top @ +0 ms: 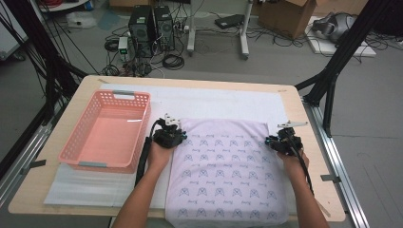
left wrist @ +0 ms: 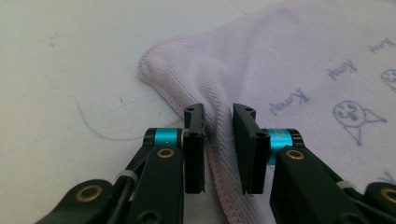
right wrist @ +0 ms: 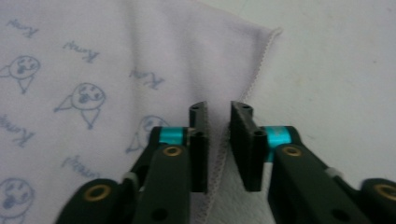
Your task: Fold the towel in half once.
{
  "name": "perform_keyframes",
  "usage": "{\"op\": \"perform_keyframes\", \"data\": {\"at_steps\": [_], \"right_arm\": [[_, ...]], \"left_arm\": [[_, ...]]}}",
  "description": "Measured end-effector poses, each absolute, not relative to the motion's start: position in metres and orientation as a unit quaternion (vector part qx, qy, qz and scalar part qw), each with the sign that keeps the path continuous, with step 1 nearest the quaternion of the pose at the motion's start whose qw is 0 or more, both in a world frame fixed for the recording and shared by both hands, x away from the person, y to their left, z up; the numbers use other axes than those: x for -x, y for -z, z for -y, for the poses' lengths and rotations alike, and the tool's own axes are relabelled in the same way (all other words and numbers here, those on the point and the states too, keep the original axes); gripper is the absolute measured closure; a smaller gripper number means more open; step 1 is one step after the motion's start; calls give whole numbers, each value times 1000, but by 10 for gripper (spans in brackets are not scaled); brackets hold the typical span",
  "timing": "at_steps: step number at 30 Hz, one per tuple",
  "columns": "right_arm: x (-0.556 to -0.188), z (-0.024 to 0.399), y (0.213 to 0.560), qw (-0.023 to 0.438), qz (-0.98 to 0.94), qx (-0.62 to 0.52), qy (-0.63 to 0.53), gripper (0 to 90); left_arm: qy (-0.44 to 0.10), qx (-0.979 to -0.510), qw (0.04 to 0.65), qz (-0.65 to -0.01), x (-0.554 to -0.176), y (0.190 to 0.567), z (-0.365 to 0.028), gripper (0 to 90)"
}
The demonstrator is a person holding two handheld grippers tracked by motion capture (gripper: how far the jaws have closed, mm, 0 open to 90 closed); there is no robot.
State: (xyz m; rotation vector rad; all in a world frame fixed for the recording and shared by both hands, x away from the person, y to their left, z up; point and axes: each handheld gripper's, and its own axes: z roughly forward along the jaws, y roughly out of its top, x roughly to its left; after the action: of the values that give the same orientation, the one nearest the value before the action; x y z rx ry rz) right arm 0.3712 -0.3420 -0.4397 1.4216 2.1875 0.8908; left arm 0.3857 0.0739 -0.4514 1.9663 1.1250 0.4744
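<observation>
Towel (top: 227, 171) lies flat, table's near-right part. Left gripper (left wrist: 218, 144) clenched on its far-left hem, right gripper (right wrist: 219, 140) on far-right hem. Lift both evenly, keep hem taut; avoid basket (top: 108, 130).

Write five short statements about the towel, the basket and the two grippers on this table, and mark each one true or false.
1. The towel lies spread flat on the table. True.
2. The pink basket holds a folded cloth. False: it is empty.
3. The left gripper has the towel's stitched edge between its jaws. True.
4. The right gripper is at the towel's near end. False: it is by a far corner.
5. The basket stands right of the towel. False: it stands left.
</observation>
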Motion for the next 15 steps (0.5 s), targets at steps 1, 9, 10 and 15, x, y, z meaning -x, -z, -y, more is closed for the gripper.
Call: {"op": "perform_keyframes", "data": {"at_steps": [1, 9, 10, 15], "right_arm": [[-372, 341, 439, 187, -779, -507, -317, 848], [-373, 354, 435, 186, -756, -524, -344, 878], [-373, 356, 434, 186, -750, -527, -354, 878], [-376, 359, 427, 196, -746, -521, -366, 879]], "left_arm": [[-186, -779, 405, -441, -385, 452, -73, 789], [-187, -751, 427, -467, -385, 444, -76, 867], [-181, -741, 440, -473, -385, 442, -78, 868], [-174, -727, 457, -483, -391, 431, -81, 867]]}}
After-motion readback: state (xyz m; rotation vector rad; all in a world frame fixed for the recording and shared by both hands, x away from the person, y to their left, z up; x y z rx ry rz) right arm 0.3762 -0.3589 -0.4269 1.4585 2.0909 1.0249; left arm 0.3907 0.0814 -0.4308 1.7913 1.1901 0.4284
